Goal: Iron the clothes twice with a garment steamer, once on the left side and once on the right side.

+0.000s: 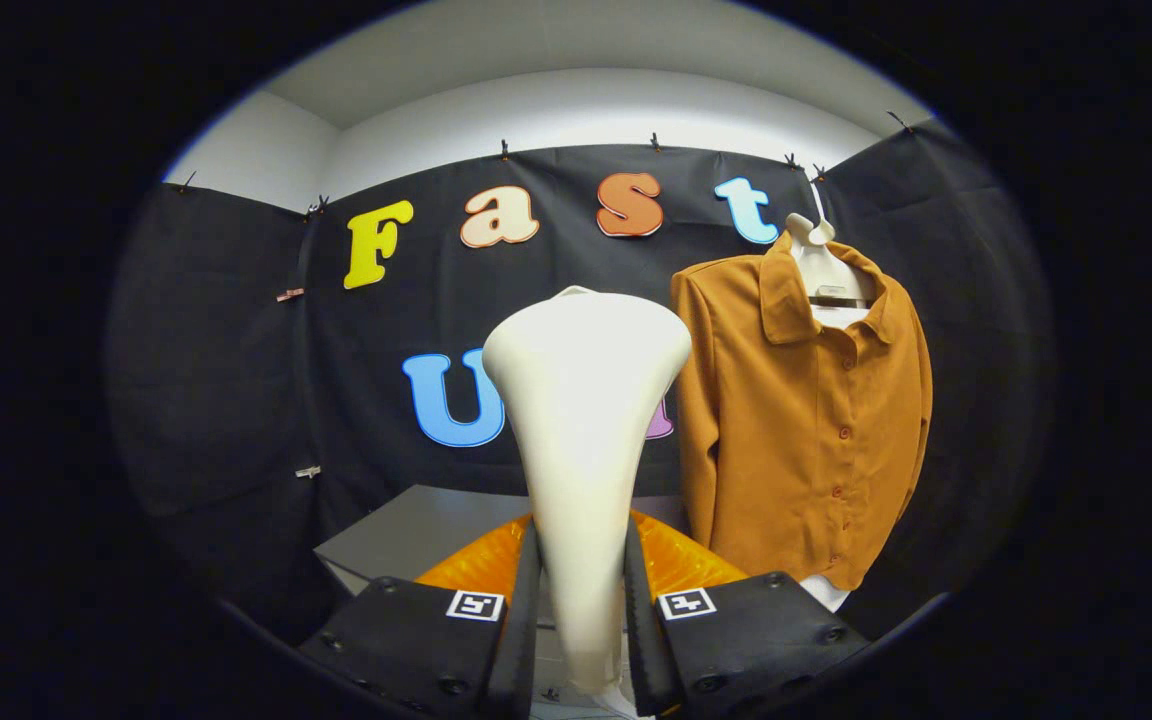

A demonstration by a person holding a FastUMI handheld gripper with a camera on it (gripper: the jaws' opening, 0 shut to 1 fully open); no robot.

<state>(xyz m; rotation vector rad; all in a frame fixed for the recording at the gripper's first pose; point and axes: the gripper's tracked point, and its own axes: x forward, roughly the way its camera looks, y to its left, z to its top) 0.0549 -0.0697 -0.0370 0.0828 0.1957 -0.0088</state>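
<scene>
Jaws clamp the steamer (584, 420) handle; gripper (582, 610) sits low, so its head may wobble nearing the shirt (806, 430).

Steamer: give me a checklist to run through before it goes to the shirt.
1. Tool shut on the steamer, both fingers pressing its handle: ok.
2. Steamer upright, wide head on top: ok.
3. Shirt on its hanger, buttoned, front facing out: ok.
4. Steamer head at the shirt: not ok; the shirt hangs beyond the fingers, off to the right.
5. Steam coming out: cannot tell.
</scene>
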